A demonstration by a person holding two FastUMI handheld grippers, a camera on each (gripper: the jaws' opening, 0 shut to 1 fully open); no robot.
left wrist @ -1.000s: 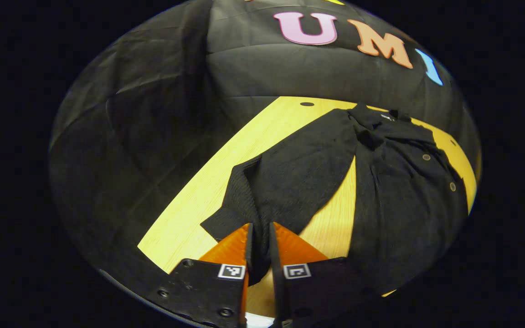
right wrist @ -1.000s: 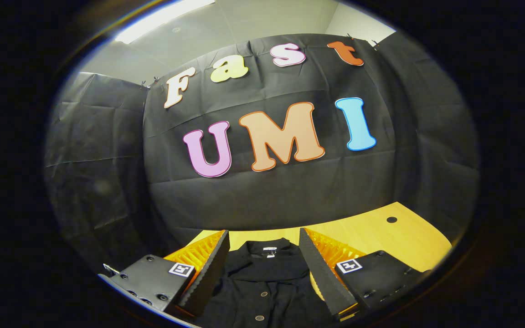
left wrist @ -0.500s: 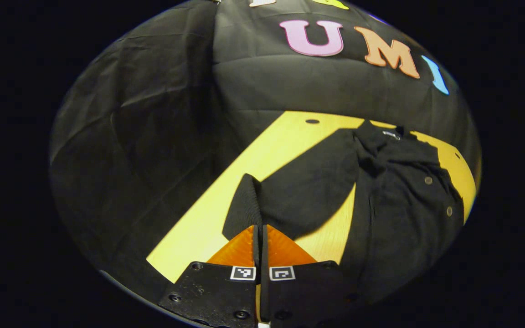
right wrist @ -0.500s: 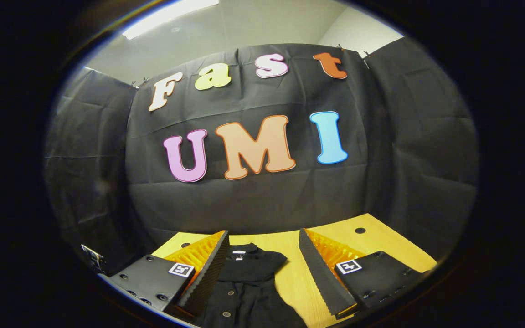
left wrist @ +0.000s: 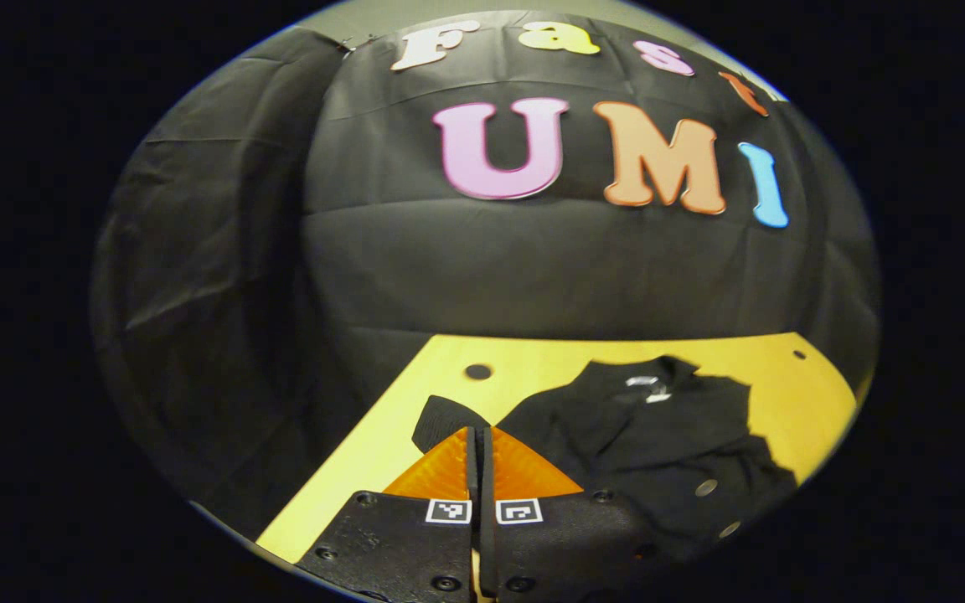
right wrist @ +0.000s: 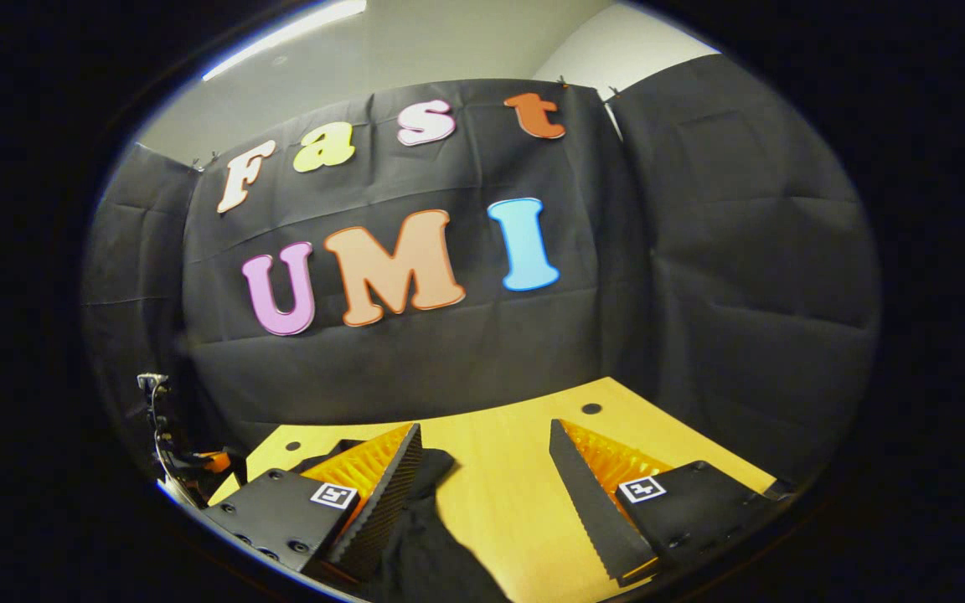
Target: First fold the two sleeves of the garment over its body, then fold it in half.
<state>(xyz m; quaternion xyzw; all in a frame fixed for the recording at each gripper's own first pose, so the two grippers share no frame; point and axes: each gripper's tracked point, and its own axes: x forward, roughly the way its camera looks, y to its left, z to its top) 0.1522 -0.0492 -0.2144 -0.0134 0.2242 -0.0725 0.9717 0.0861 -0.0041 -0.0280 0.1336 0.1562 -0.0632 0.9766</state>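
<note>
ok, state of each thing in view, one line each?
left tool: shut on the sleeve cuff, lifted
right tool: open, holds nothing
garment: body flat on the table, buttoned, not folded in half

1. A yellow wood-grain table [left wrist: 533,368] stands in the booth, with a bare stretch in the right gripper view [right wrist: 499,486].
2. Small round holes [left wrist: 477,371] sit near its far corners; another hole [right wrist: 590,409] lies near its far edge.
3. Black cloth wall [left wrist: 533,268] hangs creased behind the table.
4. A pale ceiling [right wrist: 449,42] with a light strip [right wrist: 286,38] shows above the cloth.
</note>
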